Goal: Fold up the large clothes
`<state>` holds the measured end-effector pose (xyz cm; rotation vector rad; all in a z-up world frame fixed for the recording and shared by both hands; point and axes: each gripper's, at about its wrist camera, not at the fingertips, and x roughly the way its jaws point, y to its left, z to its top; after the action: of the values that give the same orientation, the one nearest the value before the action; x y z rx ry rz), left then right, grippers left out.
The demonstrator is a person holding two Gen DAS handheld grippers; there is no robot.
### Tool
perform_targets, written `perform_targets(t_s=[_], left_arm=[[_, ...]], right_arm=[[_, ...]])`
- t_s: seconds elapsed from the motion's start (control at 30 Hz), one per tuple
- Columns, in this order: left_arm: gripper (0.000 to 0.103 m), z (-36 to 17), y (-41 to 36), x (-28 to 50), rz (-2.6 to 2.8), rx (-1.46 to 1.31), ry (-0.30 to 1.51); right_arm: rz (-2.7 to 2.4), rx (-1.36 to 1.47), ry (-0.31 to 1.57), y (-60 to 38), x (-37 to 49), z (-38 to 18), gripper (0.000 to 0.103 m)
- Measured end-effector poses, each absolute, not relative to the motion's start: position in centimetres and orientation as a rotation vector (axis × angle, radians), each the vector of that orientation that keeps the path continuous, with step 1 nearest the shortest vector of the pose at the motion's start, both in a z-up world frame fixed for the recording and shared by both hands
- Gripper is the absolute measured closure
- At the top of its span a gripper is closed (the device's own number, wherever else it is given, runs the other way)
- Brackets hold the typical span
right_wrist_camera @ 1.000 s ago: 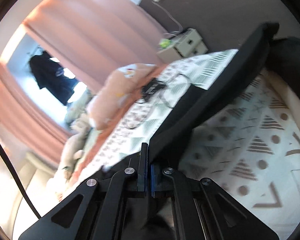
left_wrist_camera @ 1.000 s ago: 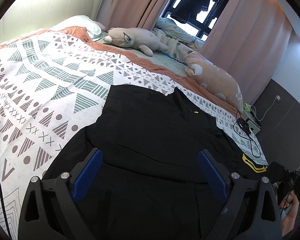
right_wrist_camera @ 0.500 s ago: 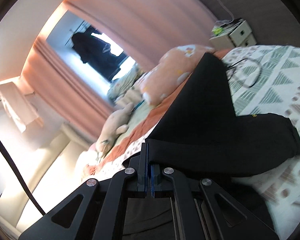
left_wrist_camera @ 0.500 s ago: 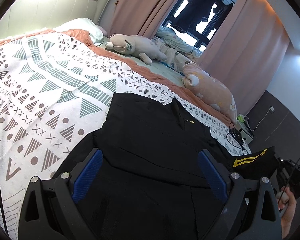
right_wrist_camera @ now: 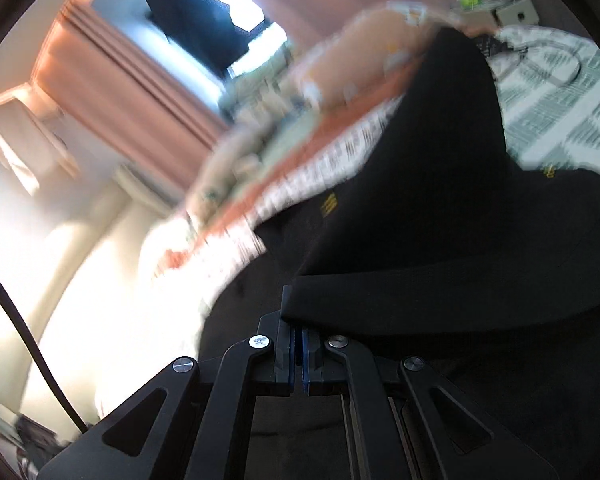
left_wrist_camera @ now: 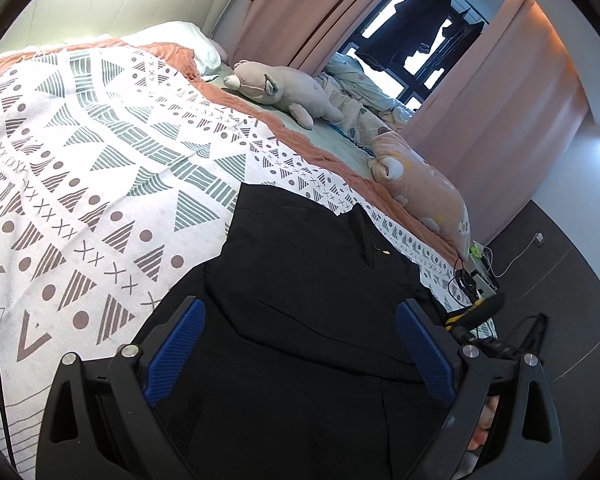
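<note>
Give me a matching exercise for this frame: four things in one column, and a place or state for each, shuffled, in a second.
1. left hand-held gripper
2. right hand-held gripper
3. grey plush toy
4. black garment

a. shut on dark fabric
b. spread on the patterned bedspread
c. open, holding nothing
d. lying near the window

Pairs: 1-c, 2-a, 3-d, 4-b

Home bedroom: bed (left_wrist_camera: 100, 128), plush toys (left_wrist_camera: 284, 90), curtains (left_wrist_camera: 300, 8).
</note>
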<state>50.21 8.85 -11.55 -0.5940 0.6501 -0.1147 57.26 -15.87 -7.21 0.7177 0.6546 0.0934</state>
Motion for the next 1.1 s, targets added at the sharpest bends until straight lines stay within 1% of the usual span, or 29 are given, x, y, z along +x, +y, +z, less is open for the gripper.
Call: perform_targets(t_s=[0.07, 0.13, 0.17, 0.2, 0.23, 0.27, 0.3, 0.5, 0.77, 0.83, 0.93, 1.03, 1.1], left_arm=[[0.005, -11.6, 9.1, 50.2, -0.110, -0.601, 0.652], [0.005, -11.6, 9.3, 50.2, -0.106, -0.611, 0.651], [0.005, -11.6, 9.4, 50.2, -0.105, -0.617, 0.648], [0.005, -11.6, 9.4, 50.2, -0.105, -0.622, 0.647], [0.005, -11.6, 9.3, 50.2, -0.106, -0.625, 0.647], [0.005, -11.6, 9.2, 50.3, -0.108, -0.626, 0.649], [0.005, -11.6, 9.1, 50.3, -0.110, -0.625, 0.650], [0.005, -11.5, 7.7, 50.6, -0.127, -0.587, 0.665], [0.005, -11.6, 6.8, 50.9, -0.119, -0.531, 0.684], [0.005, -11.7, 6.9, 50.9, -0.112, -0.529, 0.688], [0.005, -11.9, 7.3, 51.1, -0.104, -0.539, 0.694], [0.005, -12.0, 7.6, 51.2, -0.097, -0.548, 0.694], [0.005, -12.1, 7.8, 51.2, -0.087, -0.550, 0.697]], right_arm=[[0.076, 0.713, 0.750, -16.0, 58.8, -8.4, 0.101], [0.062, 0.708, 0.820, -16.2, 59.5, -9.5, 0.096], [0.066, 0.715, 0.828, -16.6, 59.5, -9.7, 0.087], [0.079, 0.733, 0.832, -17.1, 59.3, -9.9, 0.066], [0.088, 0.751, 0.832, -17.5, 59.1, -9.7, 0.049], [0.102, 0.774, 0.821, -18.2, 58.7, -9.4, 0.020], [0.110, 0.786, 0.805, -18.9, 58.3, -8.9, 0.017], [0.066, 0.852, 0.710, -24.1, 53.6, -7.1, 0.017], [-0.171, 0.965, 0.650, -32.6, 49.2, -8.2, 0.017], [-0.206, 0.974, 0.615, -33.5, 48.6, -7.9, 0.020], [-0.244, 0.991, 0.624, -34.1, 48.1, -8.7, 0.031], [-0.273, 1.020, 0.616, -33.5, 48.6, -9.5, 0.044], [-0.301, 0.995, 0.613, -33.1, 48.5, -9.7, 0.061]])
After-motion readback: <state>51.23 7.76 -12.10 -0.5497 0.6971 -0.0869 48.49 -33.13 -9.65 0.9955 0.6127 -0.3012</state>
